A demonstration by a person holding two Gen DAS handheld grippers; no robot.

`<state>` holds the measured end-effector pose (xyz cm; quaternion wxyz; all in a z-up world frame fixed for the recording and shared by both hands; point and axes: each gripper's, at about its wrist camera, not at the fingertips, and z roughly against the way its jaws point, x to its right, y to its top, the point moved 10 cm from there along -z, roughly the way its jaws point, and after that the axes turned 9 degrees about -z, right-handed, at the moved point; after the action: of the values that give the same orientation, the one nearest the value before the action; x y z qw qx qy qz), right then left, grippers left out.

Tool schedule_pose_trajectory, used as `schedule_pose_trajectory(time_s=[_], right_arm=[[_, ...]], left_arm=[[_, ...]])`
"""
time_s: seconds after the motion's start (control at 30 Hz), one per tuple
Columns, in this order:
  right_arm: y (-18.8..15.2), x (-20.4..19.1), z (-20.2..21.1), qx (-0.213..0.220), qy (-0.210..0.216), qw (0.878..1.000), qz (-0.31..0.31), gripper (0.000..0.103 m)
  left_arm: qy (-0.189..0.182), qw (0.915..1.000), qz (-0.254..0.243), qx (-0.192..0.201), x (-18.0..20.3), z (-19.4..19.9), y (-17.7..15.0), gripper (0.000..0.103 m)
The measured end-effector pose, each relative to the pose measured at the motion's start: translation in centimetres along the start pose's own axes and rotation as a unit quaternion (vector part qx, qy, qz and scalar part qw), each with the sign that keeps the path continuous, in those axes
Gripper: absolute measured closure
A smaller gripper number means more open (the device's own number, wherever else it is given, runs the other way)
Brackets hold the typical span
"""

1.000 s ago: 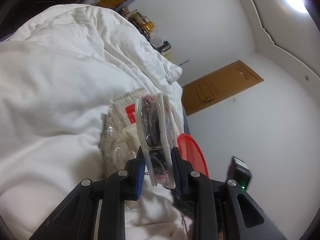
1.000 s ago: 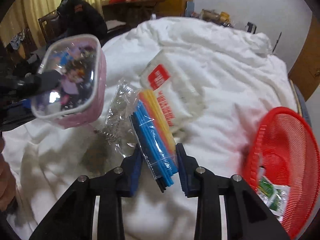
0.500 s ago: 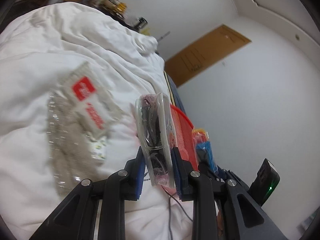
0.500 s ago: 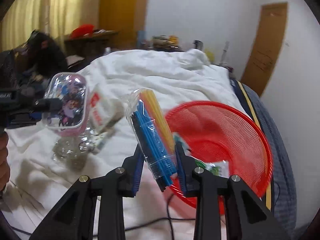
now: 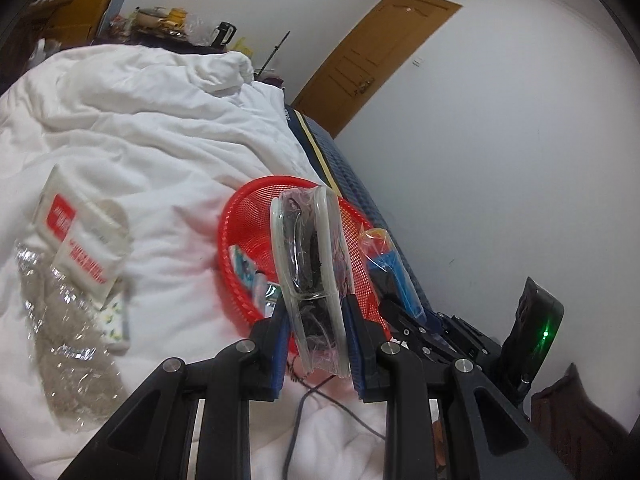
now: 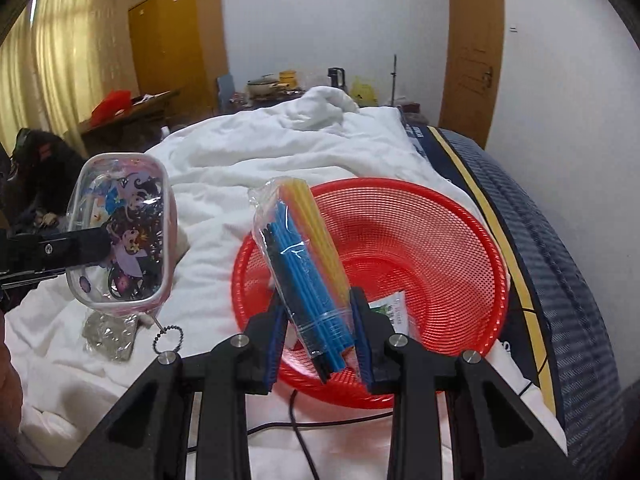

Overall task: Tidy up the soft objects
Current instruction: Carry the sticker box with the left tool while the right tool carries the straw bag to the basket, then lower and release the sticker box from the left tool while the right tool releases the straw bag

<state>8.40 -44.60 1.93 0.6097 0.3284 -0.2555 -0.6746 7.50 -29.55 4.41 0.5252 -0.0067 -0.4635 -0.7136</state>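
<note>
White duvet (image 6: 248,168) covering bed. Red basket (image 6: 440,216) resting on it near bed edge, small packets (image 6: 394,308) lying inside. Left gripper (image 5: 316,320) clamping clear pouch (image 5: 310,276), right gripper (image 6: 320,320) clamping bag of straws (image 6: 308,264), both hanging at basket. Step judged: carrying to basket. Next move calling for positioning over bowl, then releasing. Loose packets (image 5: 80,236) waiting on duvet.

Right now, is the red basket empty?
No, the red basket already holds a small green-and-white packet lying on its bottom.
</note>
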Motion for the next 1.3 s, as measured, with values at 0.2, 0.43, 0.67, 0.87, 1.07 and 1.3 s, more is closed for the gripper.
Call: schedule_pose_trajectory(time_s=[0.2, 0.43, 0.67, 0.87, 1.07, 1.3], right_arm=[[0.4, 1.8, -0.2, -0.001, -0.011, 1.000, -0.019, 0.073], [0.6, 4.3, -1.4, -0.005, -0.036, 0.999, -0.036, 0.073], [0.4, 6.5, -3.4, -0.020, -0.051, 0.997, -0.051, 0.073], [0.1, 7.9, -4.7, -0.027, -0.060, 0.996, -0.056, 0.073], [-0.1, 8.5, -5.8, -0.045, -0.057, 0.996, -0.059, 0.073], [0.6, 9.5, -8.4, -0.078, -0.060, 0.993, -0.059, 0.073]], left_arm=[[0.016, 0.9994, -0.026, -0.014, 2.2, -2.6, 1.0, 0.078], [0.042, 0.9976, -0.044, -0.031, 3.2, -6.3, 1.9, 0.077], [0.057, 0.9946, -0.066, -0.056, 3.2, -10.7, 1.7, 0.077], [0.087, 0.9909, -0.079, -0.067, 2.4, -13.4, 0.8, 0.077], [0.099, 0.9876, -0.089, -0.084, 2.1, -14.9, -0.2, 0.077], [0.107, 0.9846, -0.095, -0.101, 2.0, -16.7, -0.1, 0.077]])
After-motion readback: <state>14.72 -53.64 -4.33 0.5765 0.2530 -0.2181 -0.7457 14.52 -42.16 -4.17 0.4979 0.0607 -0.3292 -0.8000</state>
